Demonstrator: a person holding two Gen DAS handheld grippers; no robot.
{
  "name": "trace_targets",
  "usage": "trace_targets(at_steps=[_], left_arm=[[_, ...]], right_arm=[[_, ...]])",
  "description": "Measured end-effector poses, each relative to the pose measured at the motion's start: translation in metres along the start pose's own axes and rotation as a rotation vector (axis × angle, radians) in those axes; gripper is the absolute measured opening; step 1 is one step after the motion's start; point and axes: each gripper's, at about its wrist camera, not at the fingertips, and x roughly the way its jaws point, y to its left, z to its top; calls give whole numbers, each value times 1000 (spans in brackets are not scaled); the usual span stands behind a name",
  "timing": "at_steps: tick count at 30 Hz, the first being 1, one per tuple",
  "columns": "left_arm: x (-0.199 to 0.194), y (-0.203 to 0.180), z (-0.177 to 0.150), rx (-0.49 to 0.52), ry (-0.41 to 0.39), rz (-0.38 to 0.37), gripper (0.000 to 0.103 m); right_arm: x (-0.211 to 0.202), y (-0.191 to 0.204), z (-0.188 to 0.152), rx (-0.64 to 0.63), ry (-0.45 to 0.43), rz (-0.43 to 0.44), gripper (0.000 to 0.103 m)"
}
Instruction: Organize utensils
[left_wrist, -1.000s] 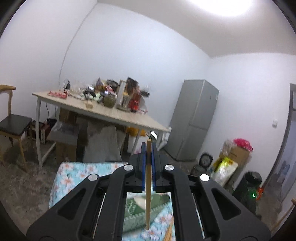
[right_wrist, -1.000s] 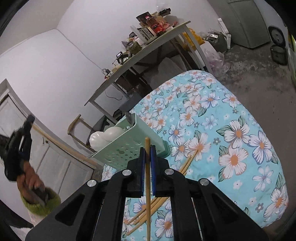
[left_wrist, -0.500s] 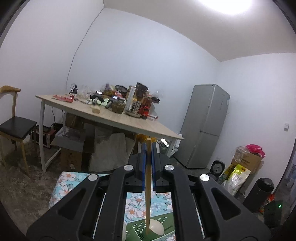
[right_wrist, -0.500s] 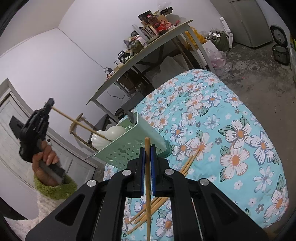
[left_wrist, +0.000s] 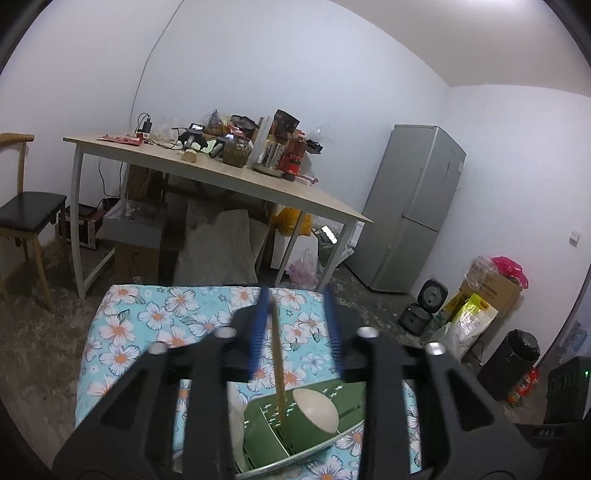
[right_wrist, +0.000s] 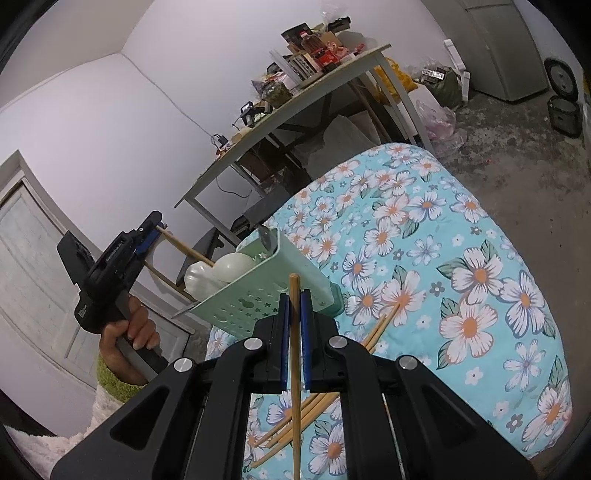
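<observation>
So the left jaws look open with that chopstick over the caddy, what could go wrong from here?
1. The released chopstick leans against one finger of the left gripper; pulling away could drag it out of the green caddy.
2. White spoons crowd the caddy, so the chopstick may wedge instead of dropping in.
3. The right gripper holds its chopstick low over the loose chopsticks on the floral cloth; it could scatter them.

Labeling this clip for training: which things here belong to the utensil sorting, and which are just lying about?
Job:
green caddy
chopstick dropping from open left claw
chopstick in right claw
loose chopsticks
white spoons

Lying about:
cluttered table
fridge
chair
</observation>
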Motion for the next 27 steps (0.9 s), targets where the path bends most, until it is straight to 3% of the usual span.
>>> trace_targets(at_steps=[6,15,20,27], left_arm=[[-22,-6,-3,23,-9,6,48],[-75,-10,-16,62,3,17,70],[-101,-6,-39,87,59,14,82],[-110,9,-94,48,202,37,84]], right_arm=[[-8,19,10,-67,-36,7,6],[-26,88,50,-275,-157,70,6],[-30,144,72,-432,-252,117,6],[-6,200,95,-575,-312,133,6]])
